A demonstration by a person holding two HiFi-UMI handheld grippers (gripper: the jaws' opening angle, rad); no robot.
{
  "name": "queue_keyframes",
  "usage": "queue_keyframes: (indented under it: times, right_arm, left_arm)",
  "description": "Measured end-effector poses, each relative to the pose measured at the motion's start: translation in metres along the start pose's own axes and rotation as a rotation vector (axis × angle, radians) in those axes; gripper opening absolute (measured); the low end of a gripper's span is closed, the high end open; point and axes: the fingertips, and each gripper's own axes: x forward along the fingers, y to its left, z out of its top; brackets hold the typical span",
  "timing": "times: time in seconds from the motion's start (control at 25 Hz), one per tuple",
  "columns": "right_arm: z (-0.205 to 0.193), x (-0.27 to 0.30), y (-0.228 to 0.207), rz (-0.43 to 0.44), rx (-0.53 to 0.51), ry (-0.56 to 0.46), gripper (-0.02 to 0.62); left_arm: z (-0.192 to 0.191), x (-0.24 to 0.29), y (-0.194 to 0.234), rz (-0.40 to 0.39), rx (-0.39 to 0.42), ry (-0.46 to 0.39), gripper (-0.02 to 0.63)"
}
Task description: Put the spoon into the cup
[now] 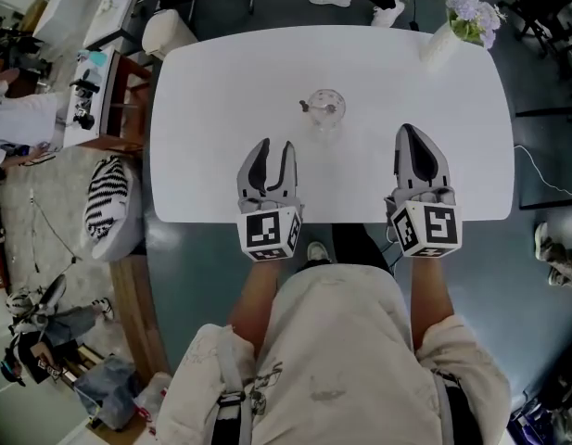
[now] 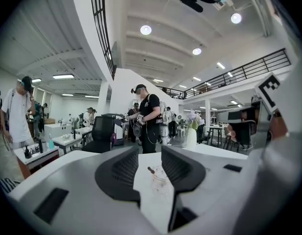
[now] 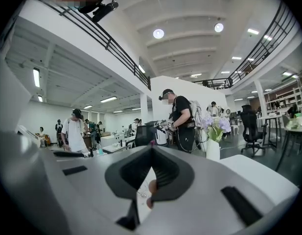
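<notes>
White table [image 1: 221,109] fills the middle of the head view, with a flower vase [image 1: 445,40] at its upper right corner. At centre frame stands the glass cup [image 1: 325,111]; the spoon [image 1: 307,107] sits in it, handle sticking out to the left. Just below the cup, the left tongs [image 1: 274,146] are spread apart and empty. The right tongs [image 1: 411,133], further right, are closed tip to tip on nothing.

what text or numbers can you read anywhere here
None can be read.
The left gripper and right gripper bear only black-and-white square markers, which are patterns, not letters.
Any print on the things on the side desk is too small to read.
</notes>
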Motion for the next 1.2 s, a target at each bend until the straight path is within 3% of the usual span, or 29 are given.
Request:
queue_keyframes:
  times: [0.6, 0.88, 1.2]
  right_arm:
    - [0.057, -0.075, 0.039, -0.039, -0.051, -0.146, -0.012]
    - [0.055, -0.096, 0.046, -0.046, -0.057, -0.162, -0.012]
    - [0.059, -0.102, 0.058, -0.037, -0.079, -0.167, -0.012]
  left_arm:
    - [0.098, -0.093, -0.007, -0.001, 0.161, -0.183, 0.133]
    - [0.101, -0.111, -0.011, 0.006, 0.184, -0.204, 0.116]
    - [0.105, -0.119, -0.011, 0.003, 0.186, -0.211, 0.046]
